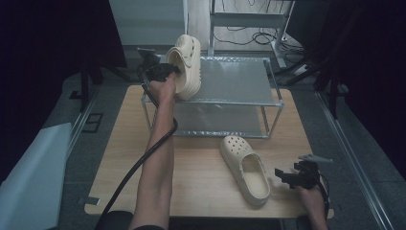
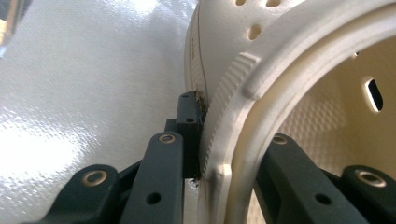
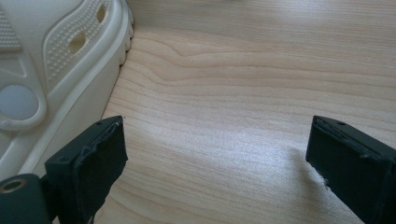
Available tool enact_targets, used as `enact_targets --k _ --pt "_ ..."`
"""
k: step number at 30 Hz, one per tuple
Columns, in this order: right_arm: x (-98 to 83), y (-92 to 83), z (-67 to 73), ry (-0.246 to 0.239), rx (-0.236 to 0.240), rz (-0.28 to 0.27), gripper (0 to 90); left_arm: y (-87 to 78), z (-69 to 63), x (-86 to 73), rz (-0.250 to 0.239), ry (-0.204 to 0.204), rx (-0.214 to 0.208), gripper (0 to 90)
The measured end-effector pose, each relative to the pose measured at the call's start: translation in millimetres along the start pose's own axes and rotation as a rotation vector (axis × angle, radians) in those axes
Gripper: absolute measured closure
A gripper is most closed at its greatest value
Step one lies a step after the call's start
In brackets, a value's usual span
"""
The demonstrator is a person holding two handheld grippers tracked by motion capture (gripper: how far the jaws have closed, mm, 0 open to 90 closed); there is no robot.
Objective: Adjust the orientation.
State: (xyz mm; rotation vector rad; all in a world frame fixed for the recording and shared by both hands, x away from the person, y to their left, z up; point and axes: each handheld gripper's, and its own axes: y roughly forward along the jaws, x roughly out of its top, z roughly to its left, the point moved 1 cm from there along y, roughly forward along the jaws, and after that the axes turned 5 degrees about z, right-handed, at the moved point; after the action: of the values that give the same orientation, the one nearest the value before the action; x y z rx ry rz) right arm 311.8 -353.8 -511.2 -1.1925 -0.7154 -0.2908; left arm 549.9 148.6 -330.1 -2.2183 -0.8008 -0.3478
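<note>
A cream clog [image 1: 186, 64] is tilted on its side at the left end of the metal rack's top shelf [image 1: 237, 79]. My left gripper [image 1: 167, 72] is shut on the clog's rim [image 2: 224, 140], one jaw outside and one inside the opening. A second cream clog [image 1: 246, 167] lies flat on the wooden table [image 1: 201, 172], sole down, toe toward the rack. My right gripper [image 1: 287, 178] rests low just right of that clog's heel, open, with bare wood between its fingers [image 3: 100, 149]; the clog's side [image 3: 60, 70] is at its left.
The two-tier metal rack [image 1: 268, 108] stands at the table's far half, its lower shelf [image 1: 215, 120] bare. A black cable [image 1: 143, 158] trails from the left gripper along the forearm. Dark floor and a pale sheet [image 1: 28, 177] lie beyond the table's left edge.
</note>
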Motion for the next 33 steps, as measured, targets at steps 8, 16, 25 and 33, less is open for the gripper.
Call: enact_targets --k 8,16,25,33 --pt "-0.1 0.6 0.2 -0.004 0.002 0.006 6.0 4.1 -1.6 -2.2 -0.012 -0.002 -0.006 69.1" --pt "-0.2 0.2 0.2 -0.004 0.002 0.004 6.2 11.4 -8.9 -6.5 -0.023 -0.003 -0.017 56.5" --pt "-0.2 0.2 0.0 -0.004 0.004 0.004 6.5 18.5 -14.8 -7.1 0.002 0.018 -0.001 45.6" --pt "-0.4 0.3 0.0 -0.004 0.006 0.006 6.9 26.2 -20.0 -9.7 0.027 0.065 0.008 30.7"
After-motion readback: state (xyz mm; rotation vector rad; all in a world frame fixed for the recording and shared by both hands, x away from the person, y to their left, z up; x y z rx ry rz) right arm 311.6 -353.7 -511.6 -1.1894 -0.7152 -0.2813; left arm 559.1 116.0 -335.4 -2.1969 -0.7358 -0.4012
